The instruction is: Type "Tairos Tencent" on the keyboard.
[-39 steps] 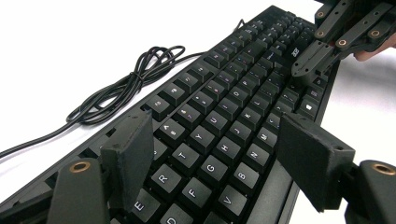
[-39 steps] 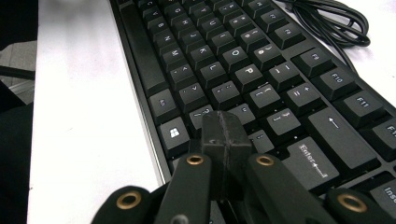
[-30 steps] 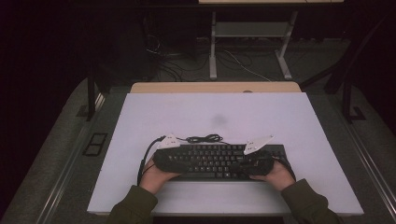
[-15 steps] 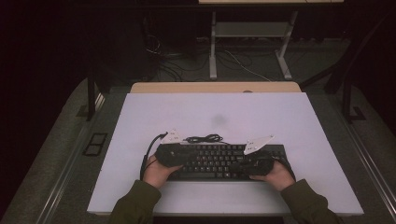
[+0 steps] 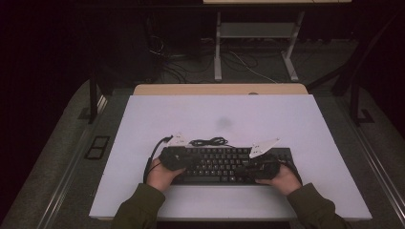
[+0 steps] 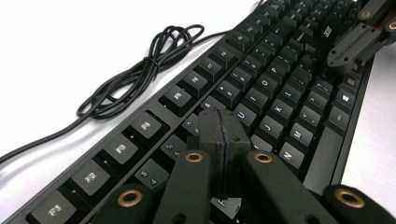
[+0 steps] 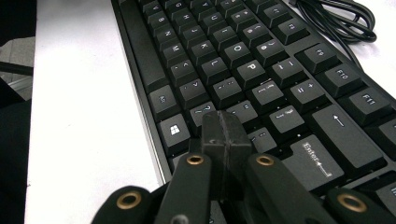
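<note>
The flat black plastic keyboard (image 5: 224, 164) lay on the white table (image 5: 286, 119) near its front edge. Left gripper (image 6: 219, 135) had just been closing, nothing between; right gripper (image 7: 224, 135) was closed, empty, both over the keys.

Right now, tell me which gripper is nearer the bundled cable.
Left. The left gripper sits just below-left of the bundled cable; the right gripper is farther right.

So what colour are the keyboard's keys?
Black with pale lettering on the flat black keyboard; clearest in the left gripper view.
</note>
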The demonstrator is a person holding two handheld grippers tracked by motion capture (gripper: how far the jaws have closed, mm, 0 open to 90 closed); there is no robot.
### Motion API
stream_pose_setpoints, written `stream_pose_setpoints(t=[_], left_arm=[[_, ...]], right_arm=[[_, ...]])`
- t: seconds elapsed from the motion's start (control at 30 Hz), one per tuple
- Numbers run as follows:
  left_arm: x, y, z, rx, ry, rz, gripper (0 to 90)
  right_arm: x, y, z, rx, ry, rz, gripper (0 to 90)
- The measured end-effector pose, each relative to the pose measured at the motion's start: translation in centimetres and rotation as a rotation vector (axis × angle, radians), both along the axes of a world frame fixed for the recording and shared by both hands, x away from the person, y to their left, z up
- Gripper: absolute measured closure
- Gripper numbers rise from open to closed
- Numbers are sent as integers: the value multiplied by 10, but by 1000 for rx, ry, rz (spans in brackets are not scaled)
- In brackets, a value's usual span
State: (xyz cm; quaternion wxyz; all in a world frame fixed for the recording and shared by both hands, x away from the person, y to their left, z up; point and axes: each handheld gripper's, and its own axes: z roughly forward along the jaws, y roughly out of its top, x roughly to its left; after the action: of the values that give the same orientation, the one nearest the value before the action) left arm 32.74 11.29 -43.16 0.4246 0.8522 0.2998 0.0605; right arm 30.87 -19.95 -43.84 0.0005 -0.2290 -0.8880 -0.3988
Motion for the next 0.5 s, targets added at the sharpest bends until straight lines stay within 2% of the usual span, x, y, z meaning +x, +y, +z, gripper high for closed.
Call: stream_pose_setpoints(t=[0.17,0.43,0.5], left_arm=[[0,-1,-1,25,6,-10,889],[0,-2,-3,27,11,-5,890],[1,-2,-3,50,13,-15,890]], right_arm=[[0,0,0,-1,-2,1,896],[0,0,0,-2,-3,2,896],[0,0,0,-2,-3,2,896]])
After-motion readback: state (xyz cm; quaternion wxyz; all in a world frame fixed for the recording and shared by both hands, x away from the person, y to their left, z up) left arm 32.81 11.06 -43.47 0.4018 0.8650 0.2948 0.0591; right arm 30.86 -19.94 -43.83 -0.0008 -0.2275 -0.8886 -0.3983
